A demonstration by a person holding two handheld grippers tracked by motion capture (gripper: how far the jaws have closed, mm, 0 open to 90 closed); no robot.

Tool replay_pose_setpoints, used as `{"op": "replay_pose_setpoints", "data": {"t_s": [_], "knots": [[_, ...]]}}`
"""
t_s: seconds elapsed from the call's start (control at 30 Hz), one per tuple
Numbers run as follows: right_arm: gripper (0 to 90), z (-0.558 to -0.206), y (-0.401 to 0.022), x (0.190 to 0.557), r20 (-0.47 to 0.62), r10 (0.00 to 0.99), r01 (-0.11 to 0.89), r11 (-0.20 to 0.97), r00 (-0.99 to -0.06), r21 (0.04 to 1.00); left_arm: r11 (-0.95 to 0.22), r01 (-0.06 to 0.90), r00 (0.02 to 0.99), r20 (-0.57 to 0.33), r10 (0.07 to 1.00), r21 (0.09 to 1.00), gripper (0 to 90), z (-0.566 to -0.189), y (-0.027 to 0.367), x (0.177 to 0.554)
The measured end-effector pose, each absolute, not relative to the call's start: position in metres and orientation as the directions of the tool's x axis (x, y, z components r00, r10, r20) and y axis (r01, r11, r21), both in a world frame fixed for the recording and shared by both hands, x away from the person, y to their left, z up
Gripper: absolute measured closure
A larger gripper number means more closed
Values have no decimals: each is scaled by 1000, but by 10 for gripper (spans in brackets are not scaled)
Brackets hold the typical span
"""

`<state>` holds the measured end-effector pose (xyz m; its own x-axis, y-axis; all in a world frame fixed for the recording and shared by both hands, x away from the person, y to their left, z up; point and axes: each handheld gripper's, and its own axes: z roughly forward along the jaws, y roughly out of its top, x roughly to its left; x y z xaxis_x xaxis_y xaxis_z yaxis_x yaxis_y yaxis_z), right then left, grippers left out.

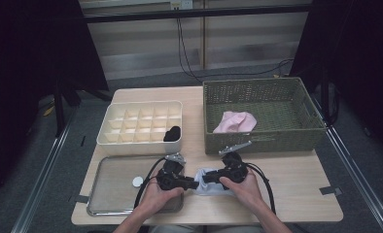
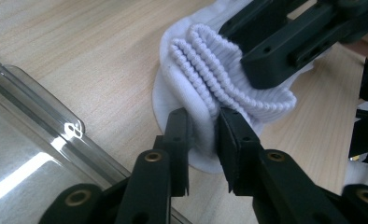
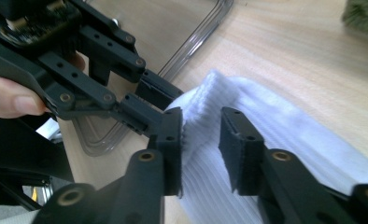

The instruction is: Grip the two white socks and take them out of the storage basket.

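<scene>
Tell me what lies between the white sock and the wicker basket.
Bare wooden tabletop, seen in the high view: nothing sits between the white sock and the wicker basket.

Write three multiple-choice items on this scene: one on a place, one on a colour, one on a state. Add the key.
1. Where does the pink cloth lie?
A. In the woven basket
B. On the metal tray
C. In the divided box

2. What colour is the rolled item in the front right cell of the divided box?
A. White
B. Black
C. Pink

3. What are the left tongs doing?
A. Hanging wide open over the tray
B. Holding the pink cloth
C. Pinching a fold of the white sock

Key: 1 A, the high view shows the cloth inside the basket walls. 2 B, it is dark against the cream cells. 3 C, the left gripper view shows sock fabric squeezed between both pads.
</scene>
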<state>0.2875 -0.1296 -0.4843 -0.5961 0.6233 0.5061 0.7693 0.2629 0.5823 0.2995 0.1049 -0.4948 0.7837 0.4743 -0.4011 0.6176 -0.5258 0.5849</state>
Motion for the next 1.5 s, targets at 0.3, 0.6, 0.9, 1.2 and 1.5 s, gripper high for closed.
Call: {"op": "replay_pose_setpoints", "data": {"t_s": [0.3,0.6,0.9,1.2,1.5], "knots": [[645,-470,-148,283,506,630,762,225,-589,607,-520,627,775,-390,498,580,658,-493,108,297],[595,-466,-167,273,485,652,765,240,-583,598,-474,635,763,-397,511,611,580,-481,113,296],[643,-472,-192,265,458,715,797,231,-528,558,-438,600,787,-394,475,669,684,-466,107,295],[638,-483,-200,268,460,742,816,199,-487,543,-467,565,819,-393,417,680,739,-458,84,297],[627,-489,-200,269,444,756,822,213,-481,529,-490,587,809,-432,400,645,733,-473,56,307]]}}
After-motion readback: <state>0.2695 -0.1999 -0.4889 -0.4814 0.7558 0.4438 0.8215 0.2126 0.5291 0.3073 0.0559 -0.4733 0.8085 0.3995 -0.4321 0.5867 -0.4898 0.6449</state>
